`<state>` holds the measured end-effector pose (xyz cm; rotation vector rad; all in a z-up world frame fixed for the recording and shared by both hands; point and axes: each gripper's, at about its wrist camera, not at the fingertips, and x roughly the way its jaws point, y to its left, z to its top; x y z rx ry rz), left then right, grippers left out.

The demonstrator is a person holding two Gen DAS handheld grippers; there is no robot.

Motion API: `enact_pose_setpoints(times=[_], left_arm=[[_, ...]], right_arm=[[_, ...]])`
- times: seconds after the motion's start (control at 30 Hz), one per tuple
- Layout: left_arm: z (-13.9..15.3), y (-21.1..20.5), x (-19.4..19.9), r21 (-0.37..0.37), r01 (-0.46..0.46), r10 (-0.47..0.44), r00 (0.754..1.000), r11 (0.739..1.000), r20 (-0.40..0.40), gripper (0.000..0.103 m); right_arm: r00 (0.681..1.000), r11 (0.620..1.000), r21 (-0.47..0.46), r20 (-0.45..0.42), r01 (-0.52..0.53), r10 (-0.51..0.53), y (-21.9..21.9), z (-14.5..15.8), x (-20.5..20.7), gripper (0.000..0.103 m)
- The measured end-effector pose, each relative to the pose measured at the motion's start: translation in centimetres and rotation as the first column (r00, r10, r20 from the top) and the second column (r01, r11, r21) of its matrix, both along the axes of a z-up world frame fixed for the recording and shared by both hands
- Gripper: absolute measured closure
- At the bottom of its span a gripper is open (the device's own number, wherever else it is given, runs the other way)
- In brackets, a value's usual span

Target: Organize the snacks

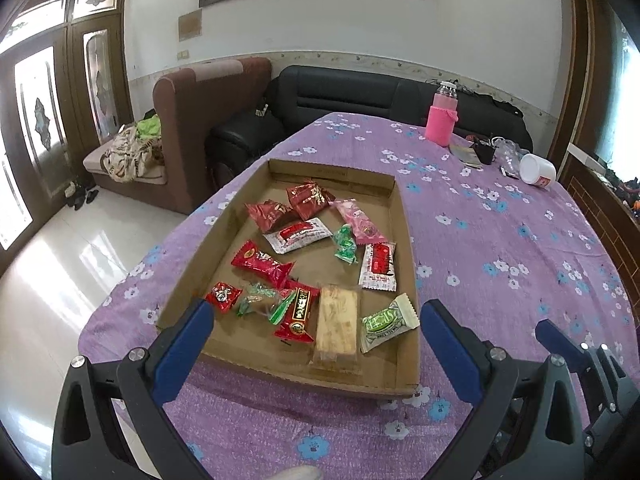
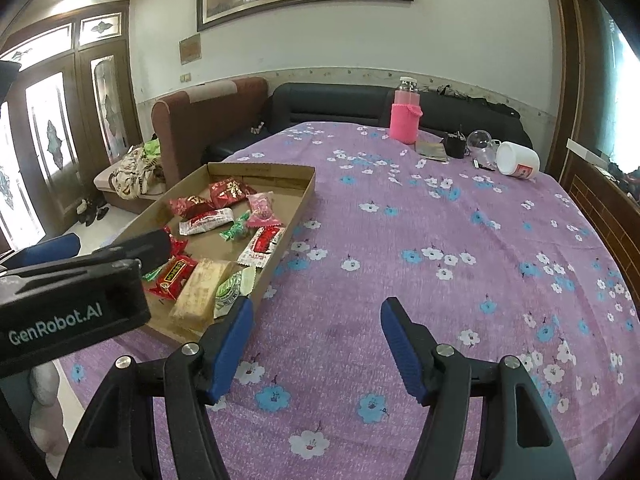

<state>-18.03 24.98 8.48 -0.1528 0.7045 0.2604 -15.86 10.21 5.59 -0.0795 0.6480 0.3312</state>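
Observation:
A shallow cardboard tray (image 1: 404, 216) lies on the purple flowered tablecloth and holds several wrapped snacks: red packets (image 1: 262, 263), white-and-red packets (image 1: 378, 266), a pink one (image 1: 362, 224), green ones (image 1: 346, 244) and a tan cracker bar (image 1: 337, 322). My left gripper (image 1: 316, 316) is open and empty, hovering over the tray's near end. My right gripper (image 2: 318, 314) is open and empty over bare cloth, right of the tray (image 2: 298, 208). The left gripper's body shows at the left of the right wrist view (image 2: 72, 304).
At the table's far right stand a pink-sleeved bottle (image 1: 442, 118), a tipped white jar (image 1: 538, 170), a small black object (image 1: 484, 152) and a clear plastic item (image 2: 480, 142). Sofas stand beyond the table's far edge. The floor drops off to the left.

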Motion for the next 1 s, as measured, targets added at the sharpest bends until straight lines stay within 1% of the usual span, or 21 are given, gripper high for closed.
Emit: enact_pose_setpoints(times=[0.17,0.33,1.0], left_arm=[[-0.24,0.55,-0.06,-0.037,0.006,-0.007,1.000,0.999,-0.013,0.000],[-0.49,0.76,-0.13,-0.050,0.009,-0.010,1.000,0.999,-0.022,0.000],[-0.57,1.01,-0.72,-0.062,0.006,-0.007,1.000,0.998,-0.022,0.000]], right_arm=[[1.000,1.000,-0.002,-0.004,0.008,-0.008,0.20,0.00,-0.06,0.033],[1.000,1.000,-0.008,-0.012,0.004,-0.005,0.54,-0.08,-0.18,0.033],[1.000,1.000,-0.006,-0.010,0.001,-0.001,0.92,-0.10,-0.83,0.032]])
